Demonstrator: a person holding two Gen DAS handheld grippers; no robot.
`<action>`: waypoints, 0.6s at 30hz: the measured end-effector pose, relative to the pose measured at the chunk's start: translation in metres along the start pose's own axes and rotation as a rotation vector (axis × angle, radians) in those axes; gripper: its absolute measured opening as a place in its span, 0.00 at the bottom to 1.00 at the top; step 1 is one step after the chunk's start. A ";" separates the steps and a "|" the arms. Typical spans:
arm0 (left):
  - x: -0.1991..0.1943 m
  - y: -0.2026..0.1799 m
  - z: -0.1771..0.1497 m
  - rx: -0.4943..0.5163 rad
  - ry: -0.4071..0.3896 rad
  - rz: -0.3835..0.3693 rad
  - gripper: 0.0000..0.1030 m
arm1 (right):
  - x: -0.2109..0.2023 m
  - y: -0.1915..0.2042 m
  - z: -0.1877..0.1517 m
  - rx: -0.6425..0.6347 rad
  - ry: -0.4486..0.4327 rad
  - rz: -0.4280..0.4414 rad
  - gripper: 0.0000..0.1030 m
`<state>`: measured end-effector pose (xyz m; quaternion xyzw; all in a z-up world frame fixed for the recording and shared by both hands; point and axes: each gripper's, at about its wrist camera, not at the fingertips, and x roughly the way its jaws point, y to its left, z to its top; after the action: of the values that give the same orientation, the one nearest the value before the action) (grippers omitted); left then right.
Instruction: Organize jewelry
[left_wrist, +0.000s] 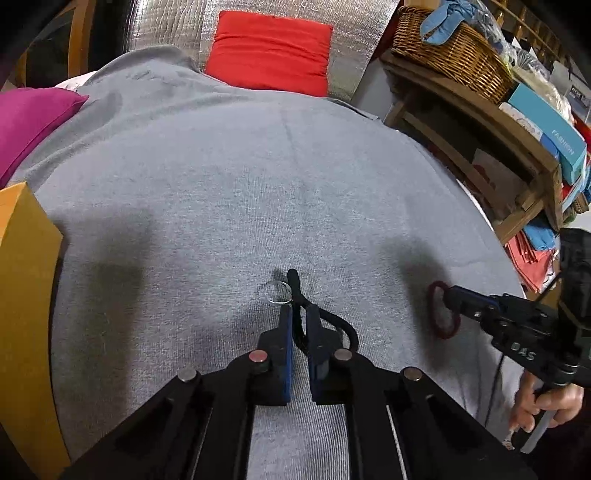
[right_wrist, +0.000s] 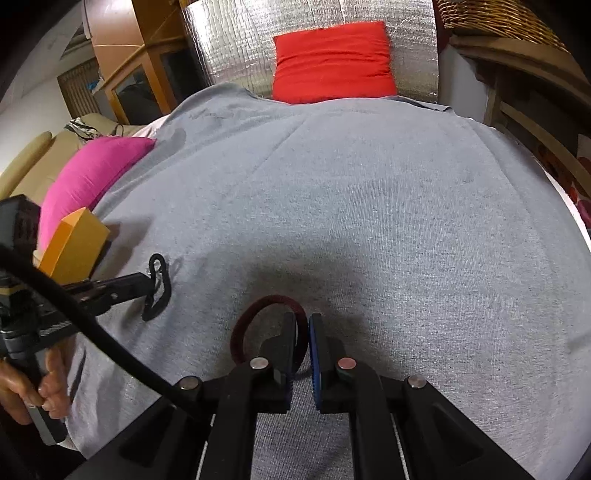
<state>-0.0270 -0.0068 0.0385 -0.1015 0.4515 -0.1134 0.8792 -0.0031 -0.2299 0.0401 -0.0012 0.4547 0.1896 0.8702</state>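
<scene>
Left wrist: left gripper (left_wrist: 300, 314) pinches black band (left_wrist: 334, 321); right gripper (right_wrist: 303, 332) pinches maroon band (right_wrist: 255, 314).

A grey knitted cloth (left_wrist: 229, 192) covers the surface. On it lie a small clear ring (left_wrist: 279, 292) and an orange cardboard box (right_wrist: 75, 245).

Matt gray knit cloth (left_wrist: 258, 184), wicker basket (left_wrist: 454, 55)

Dim indoor light, soft shadows, fisheye warping
</scene>
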 end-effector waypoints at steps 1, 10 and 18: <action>0.000 0.000 0.000 0.001 0.004 0.001 0.07 | 0.002 0.001 -0.001 -0.004 0.006 -0.009 0.08; 0.009 0.005 0.002 -0.060 0.050 -0.010 0.12 | 0.012 0.002 -0.002 -0.004 0.030 -0.025 0.08; 0.018 0.001 0.007 -0.106 0.023 0.006 0.46 | 0.010 0.001 -0.005 -0.016 0.021 -0.018 0.09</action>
<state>-0.0109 -0.0106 0.0288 -0.1456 0.4672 -0.0879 0.8676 -0.0026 -0.2262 0.0294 -0.0140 0.4623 0.1853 0.8670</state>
